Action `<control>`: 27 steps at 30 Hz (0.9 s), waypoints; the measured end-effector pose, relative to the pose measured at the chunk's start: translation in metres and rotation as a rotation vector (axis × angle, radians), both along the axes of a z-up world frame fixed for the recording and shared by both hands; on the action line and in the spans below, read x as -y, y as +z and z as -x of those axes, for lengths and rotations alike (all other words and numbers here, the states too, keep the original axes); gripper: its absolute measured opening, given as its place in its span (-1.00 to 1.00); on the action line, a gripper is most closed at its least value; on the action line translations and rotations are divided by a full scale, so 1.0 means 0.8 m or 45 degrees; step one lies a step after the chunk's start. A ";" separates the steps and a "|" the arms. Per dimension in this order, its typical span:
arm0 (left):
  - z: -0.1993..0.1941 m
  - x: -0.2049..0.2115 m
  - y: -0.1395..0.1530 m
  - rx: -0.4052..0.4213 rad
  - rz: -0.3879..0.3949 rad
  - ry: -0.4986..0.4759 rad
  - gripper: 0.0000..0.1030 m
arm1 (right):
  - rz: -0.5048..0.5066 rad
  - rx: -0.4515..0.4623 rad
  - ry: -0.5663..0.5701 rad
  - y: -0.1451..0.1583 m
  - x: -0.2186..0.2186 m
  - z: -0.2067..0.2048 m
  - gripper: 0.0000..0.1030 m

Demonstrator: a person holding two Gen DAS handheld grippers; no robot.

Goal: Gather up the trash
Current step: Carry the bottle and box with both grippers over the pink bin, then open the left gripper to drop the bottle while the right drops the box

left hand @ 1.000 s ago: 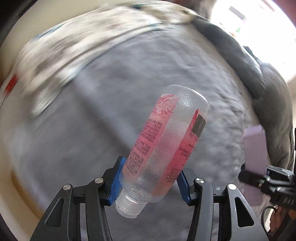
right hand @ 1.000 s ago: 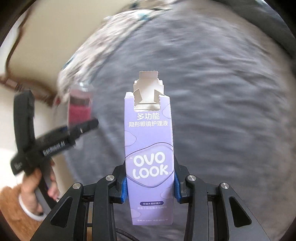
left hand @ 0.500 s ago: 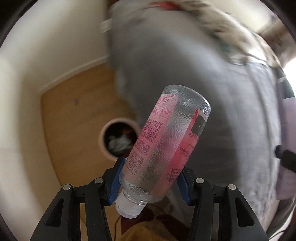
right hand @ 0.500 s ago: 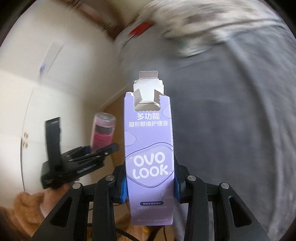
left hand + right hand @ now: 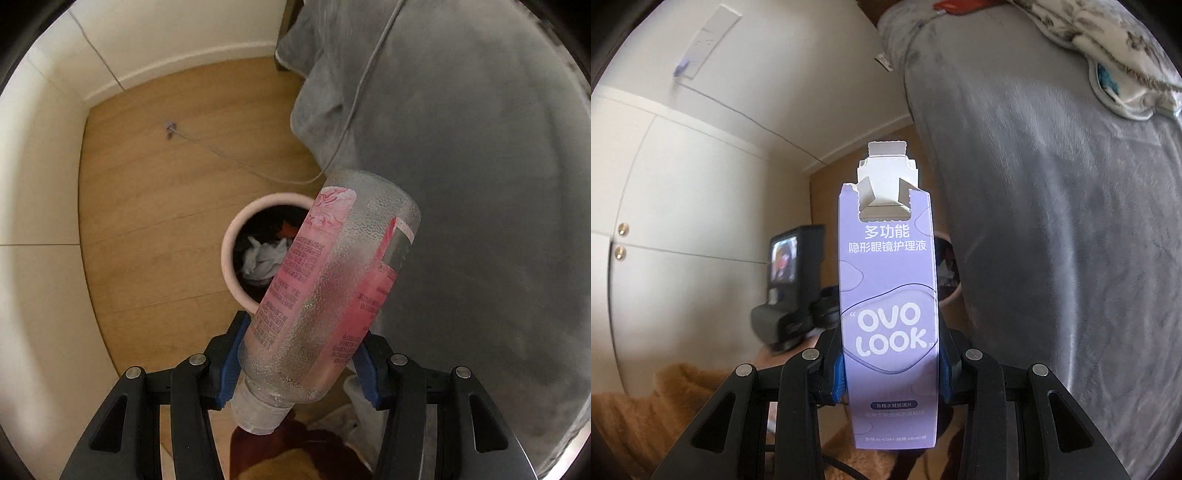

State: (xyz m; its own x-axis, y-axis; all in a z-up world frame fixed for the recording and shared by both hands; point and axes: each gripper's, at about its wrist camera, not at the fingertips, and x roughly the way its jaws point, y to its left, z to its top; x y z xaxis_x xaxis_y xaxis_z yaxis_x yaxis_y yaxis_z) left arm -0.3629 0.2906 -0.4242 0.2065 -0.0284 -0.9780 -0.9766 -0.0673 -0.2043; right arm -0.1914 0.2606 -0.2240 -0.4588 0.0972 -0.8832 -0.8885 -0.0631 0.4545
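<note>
- Left gripper [image 5: 297, 363], bottom centre, clamps the pink-labelled plastic bottle [image 5: 328, 295] near its capped neck.
- Right gripper [image 5: 889, 373] grips the purple OVO LOOK carton [image 5: 888, 295] upright.
- Trash bin [image 5: 231, 254], mid-frame beyond the bottle: centre the bottle over its opening before letting go.

- A clear textured bottle [image 5: 328, 295] with a pink label is held tilted, cap down, above the bin.
- A purple "OVO LOOK" carton [image 5: 888, 295] is held upright, its top flap torn open.
- A white round bin [image 5: 231, 254] stands on the floor, crumpled trash inside.
</note>
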 end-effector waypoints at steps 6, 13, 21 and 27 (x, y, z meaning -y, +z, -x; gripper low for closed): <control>0.002 -0.009 -0.021 0.003 0.029 -0.042 0.05 | 0.045 -0.013 -0.042 -0.016 -0.010 0.002 -0.29; -0.002 -0.025 -0.029 0.013 0.044 -0.057 0.42 | 0.053 -0.024 -0.057 -0.018 -0.025 0.009 -0.29; 0.007 -0.022 -0.016 -0.039 0.010 -0.097 0.69 | 0.065 -0.025 -0.051 -0.023 -0.014 -0.001 -0.29; 0.035 -0.010 0.000 -0.132 -0.038 -0.142 0.70 | 0.083 -0.037 0.018 -0.036 -0.016 0.027 -0.29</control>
